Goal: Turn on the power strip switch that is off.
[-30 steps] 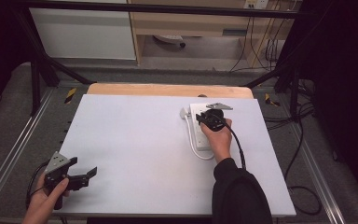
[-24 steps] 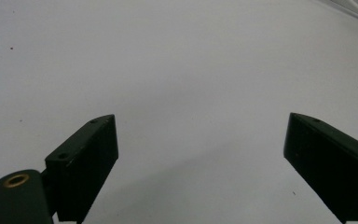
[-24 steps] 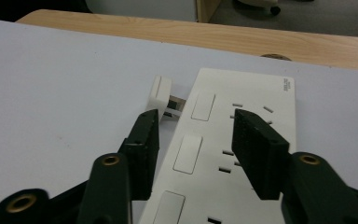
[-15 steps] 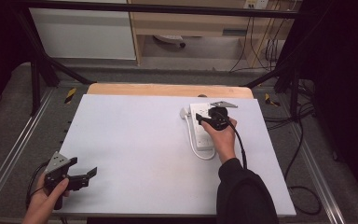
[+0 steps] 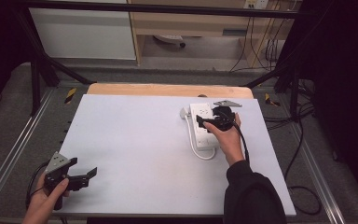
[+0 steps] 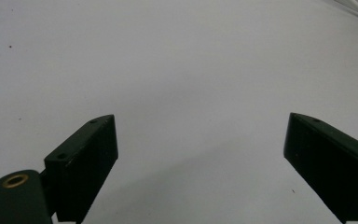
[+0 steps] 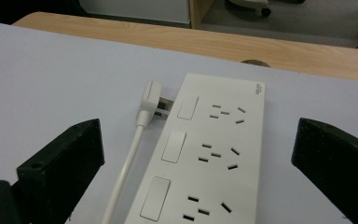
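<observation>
left gripper [image 5: 81, 177] sits near our left table [image 5: 135, 154] edge, jaws wide and holding nothing. right gripper [image 5: 204, 122], jaws just opened wide, hangs over our white power strip [image 7: 209, 154] and its plug [image 7: 150, 100]; corner print unreadable.

light: bright overhead | surroundings: dark | shadows: soft | focus: slightly soft

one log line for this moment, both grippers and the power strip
right gripper: jaws just opened, nothing held, above power strip | plug: lies beside strip | left gripper: open, empty, over table
</observation>
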{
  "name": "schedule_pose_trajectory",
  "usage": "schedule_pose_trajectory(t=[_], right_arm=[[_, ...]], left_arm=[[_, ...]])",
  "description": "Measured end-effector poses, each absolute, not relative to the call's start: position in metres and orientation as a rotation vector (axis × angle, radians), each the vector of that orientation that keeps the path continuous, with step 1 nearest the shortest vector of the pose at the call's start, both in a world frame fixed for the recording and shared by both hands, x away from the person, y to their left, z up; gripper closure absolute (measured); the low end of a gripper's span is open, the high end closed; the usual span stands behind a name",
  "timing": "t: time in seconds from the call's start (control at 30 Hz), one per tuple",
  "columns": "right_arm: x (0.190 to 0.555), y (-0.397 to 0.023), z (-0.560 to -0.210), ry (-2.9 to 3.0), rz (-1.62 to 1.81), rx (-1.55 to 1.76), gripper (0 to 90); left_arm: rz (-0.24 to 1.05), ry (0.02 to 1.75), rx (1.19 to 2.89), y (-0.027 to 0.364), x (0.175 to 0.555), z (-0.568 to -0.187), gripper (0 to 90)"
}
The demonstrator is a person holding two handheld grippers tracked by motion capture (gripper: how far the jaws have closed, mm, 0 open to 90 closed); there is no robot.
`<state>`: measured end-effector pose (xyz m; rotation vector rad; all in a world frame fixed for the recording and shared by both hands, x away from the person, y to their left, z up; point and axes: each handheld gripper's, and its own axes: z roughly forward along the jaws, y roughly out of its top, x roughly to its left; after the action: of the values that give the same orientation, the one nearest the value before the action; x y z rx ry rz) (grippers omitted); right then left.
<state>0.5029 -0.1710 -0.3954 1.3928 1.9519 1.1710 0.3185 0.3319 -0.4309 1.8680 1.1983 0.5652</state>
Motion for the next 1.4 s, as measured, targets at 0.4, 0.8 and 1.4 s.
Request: schedule_pose_trajectory(t=[0.4,0.8,1.4], right_arm=[[0.485,-0.183,-0.375,1.935,1.214,1.376,3.9],[0.457,-0.204,-0.365,1.888,1.269,1.331,4.3],[0.395,-0.253,-0.369,1.826,1.351,1.285,6.5]], left_arm=[[0.562,1.202,1.870,0.332,0.318,-0.431,9.8],[0.558,1.209,1.866,0.333,0.318,-0.431,9.8],[0.555,1.223,1.853,0.335,0.318,-0.432,9.9]])
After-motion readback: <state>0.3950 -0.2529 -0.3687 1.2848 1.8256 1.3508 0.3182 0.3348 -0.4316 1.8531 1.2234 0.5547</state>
